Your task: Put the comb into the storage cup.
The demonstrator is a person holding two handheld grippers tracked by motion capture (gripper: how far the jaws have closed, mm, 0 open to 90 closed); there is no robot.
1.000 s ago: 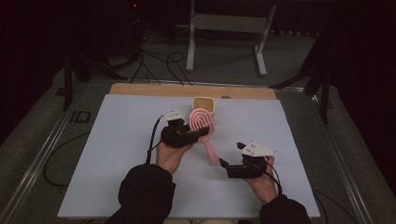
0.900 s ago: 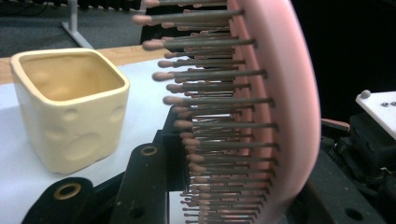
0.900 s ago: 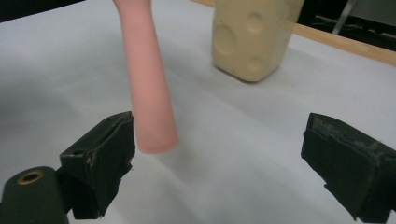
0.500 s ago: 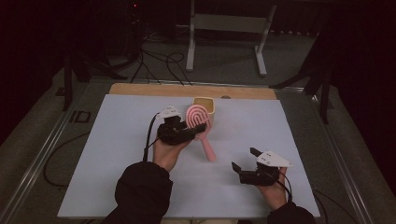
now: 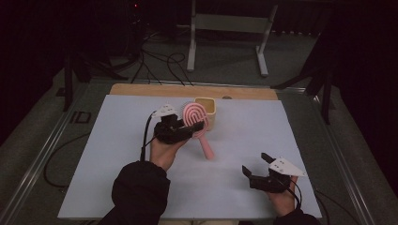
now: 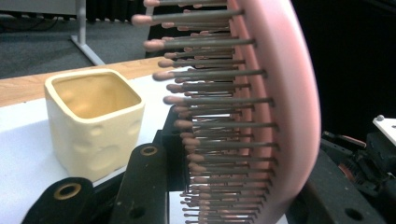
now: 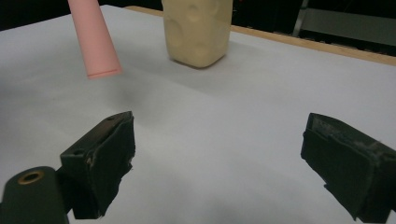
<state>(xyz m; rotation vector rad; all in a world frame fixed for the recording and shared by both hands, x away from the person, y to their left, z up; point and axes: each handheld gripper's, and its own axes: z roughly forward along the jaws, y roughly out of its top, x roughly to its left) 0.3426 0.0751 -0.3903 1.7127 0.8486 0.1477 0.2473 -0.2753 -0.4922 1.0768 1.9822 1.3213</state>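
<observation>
Pink hairbrush [image 5: 196, 123] being held up off the white table [image 5: 103, 154] near the middle of its far edge, head clamped between the jaws of the left gripper [image 5: 180, 130], bristles [image 6: 205, 126] facing the cream cup in the left gripper view, handle [image 7: 95, 39] slanting down toward the near edge without touching the surface. Sitting just behind the brush head, close to the wooden strip [image 5: 187, 90] along the far edge: a small square cream cup [image 5: 206, 110] with dimpled walls, upright, showing nothing inside in the left gripper view [image 6: 93, 119]. Hovering near the table's near right corner: the right gripper [image 5: 257, 165], jaws spread wide with nothing between them, well apart from brush and cup.

Compared with a second ago: right gripper now lying farther toward the near right corner, away from the brush handle beside which it was waiting; left gripper, brush and cup staying roughly where they were.

Showing no readable writing or labels anywhere on brush, cup or table.
</observation>
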